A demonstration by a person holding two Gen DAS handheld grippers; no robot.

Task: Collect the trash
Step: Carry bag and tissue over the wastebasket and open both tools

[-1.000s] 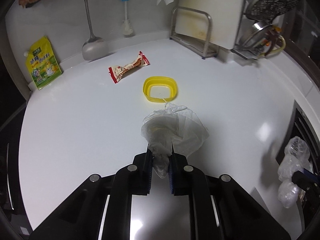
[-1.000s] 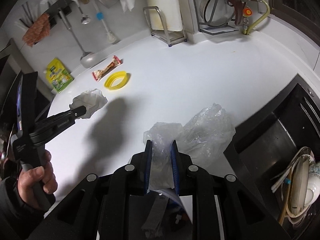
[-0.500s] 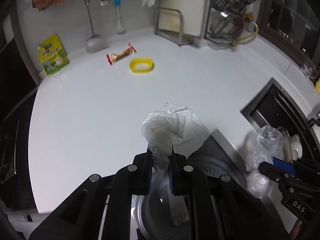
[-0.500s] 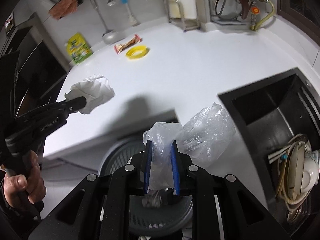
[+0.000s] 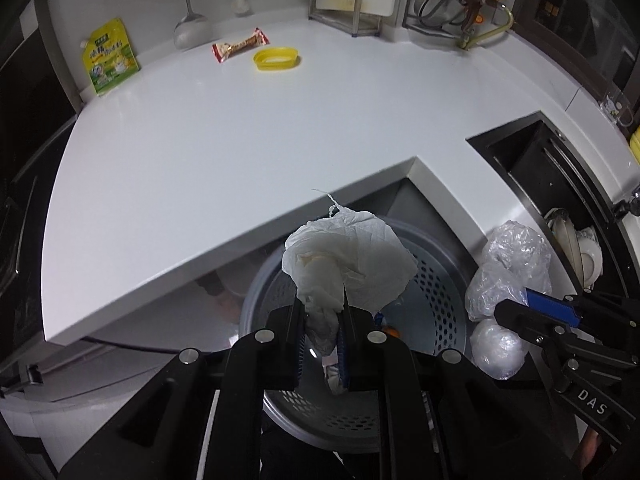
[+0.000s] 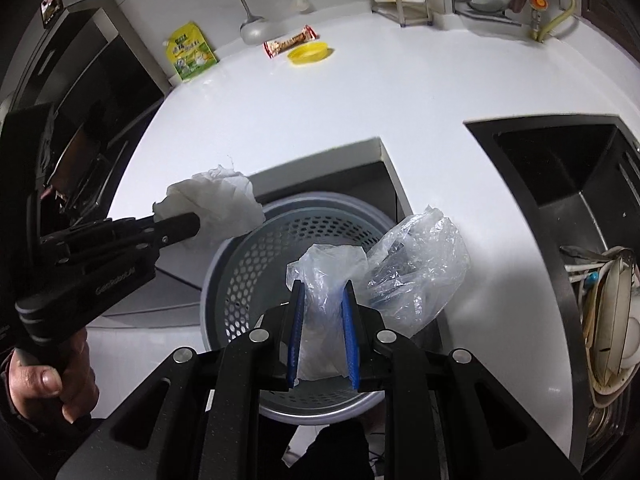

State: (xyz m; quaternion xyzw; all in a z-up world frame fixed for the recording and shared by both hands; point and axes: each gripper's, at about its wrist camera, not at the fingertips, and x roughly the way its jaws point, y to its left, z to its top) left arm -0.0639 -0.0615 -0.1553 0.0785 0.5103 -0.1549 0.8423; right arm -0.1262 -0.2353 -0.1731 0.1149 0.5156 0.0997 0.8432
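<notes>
- The left gripper (image 5: 322, 330), black with blue pads, is clamped on a crumpled white paper tissue (image 5: 348, 258), which hangs above the mouth of a round grey perforated plastic waste basket (image 5: 440, 288) set below the counter edge.
- The right gripper (image 6: 323, 328) is closed on a crinkled clear plastic bag (image 6: 384, 264), which also hangs over the basket's opening.
- In the right wrist view a hand (image 6: 48, 380) grips the left tool's handle; pale lettering on its body begins "Gen" and is otherwise too blurred to read.
- In the left wrist view the right tool's body bears the white letters "DAS".
- On the white countertop (image 5: 240, 128), far back, lie a red-ended snack wrapper (image 5: 239, 45) and, just beside it, an oval yellow plastic lid (image 5: 277, 58); their print is too small to read.
- A yellow-green pouch (image 5: 109, 60) with Chinese characters leans against the back wall, well apart from them.
- A dark sink (image 6: 560, 160) is at the right, dishes beside it.
</notes>
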